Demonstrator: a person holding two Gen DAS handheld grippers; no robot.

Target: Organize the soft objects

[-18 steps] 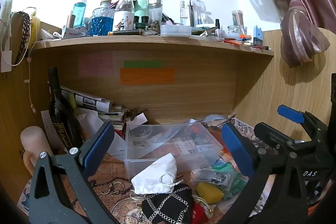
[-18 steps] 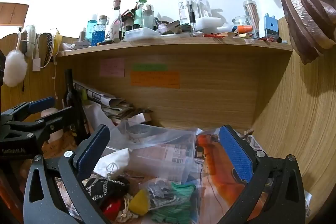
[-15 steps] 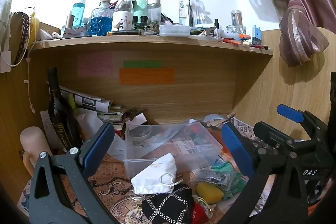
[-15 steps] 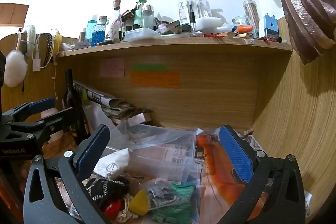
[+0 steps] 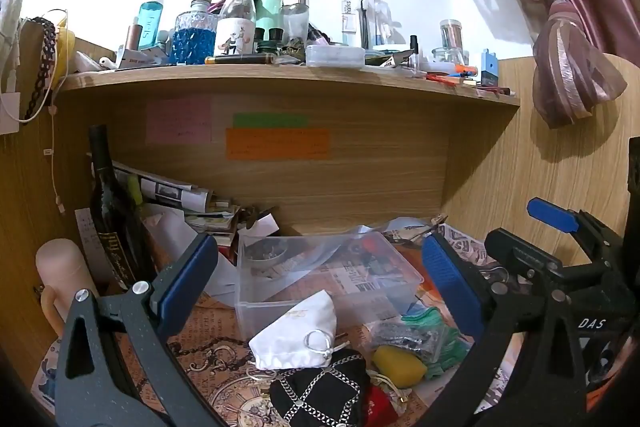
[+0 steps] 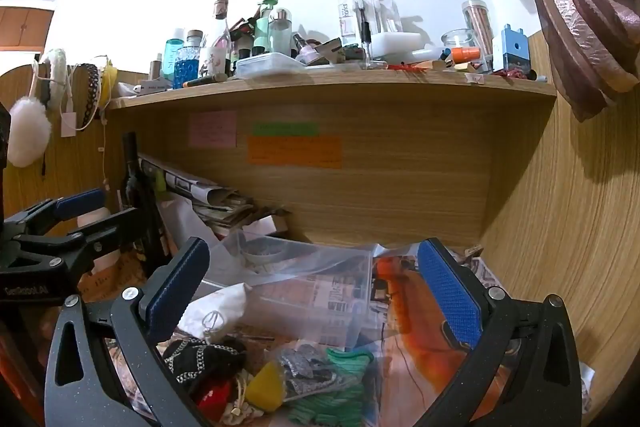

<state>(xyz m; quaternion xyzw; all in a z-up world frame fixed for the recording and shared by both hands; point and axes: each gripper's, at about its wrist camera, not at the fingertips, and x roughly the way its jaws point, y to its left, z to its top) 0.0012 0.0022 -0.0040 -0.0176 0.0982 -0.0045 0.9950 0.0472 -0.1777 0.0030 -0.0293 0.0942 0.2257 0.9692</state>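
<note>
A heap of soft things lies on the patterned desk in front of a clear plastic box point(image 5: 320, 275): a white drawstring pouch point(image 5: 298, 333), a black pouch with chain pattern point(image 5: 320, 389), a yellow sponge point(image 5: 398, 361), a red piece point(image 5: 378, 405), and green cloth in a clear bag point(image 5: 432, 335). My left gripper point(image 5: 320, 287) is open and empty above the white pouch. My right gripper point(image 6: 310, 291) is open and empty above the box point(image 6: 304, 283), with the pouch point(image 6: 218, 309), the yellow sponge point(image 6: 266, 385) and the green cloth point(image 6: 344, 393) below it.
A dark wine bottle point(image 5: 110, 211), rolled newspapers point(image 5: 168, 187) and a beige cup point(image 5: 60, 271) stand at the back left. A wooden shelf point(image 5: 280, 77) overhead carries several bottles. Sticky notes point(image 5: 276, 143) are on the back panel. A wooden side wall point(image 6: 560, 227) and a curtain point(image 5: 572, 75) are on the right.
</note>
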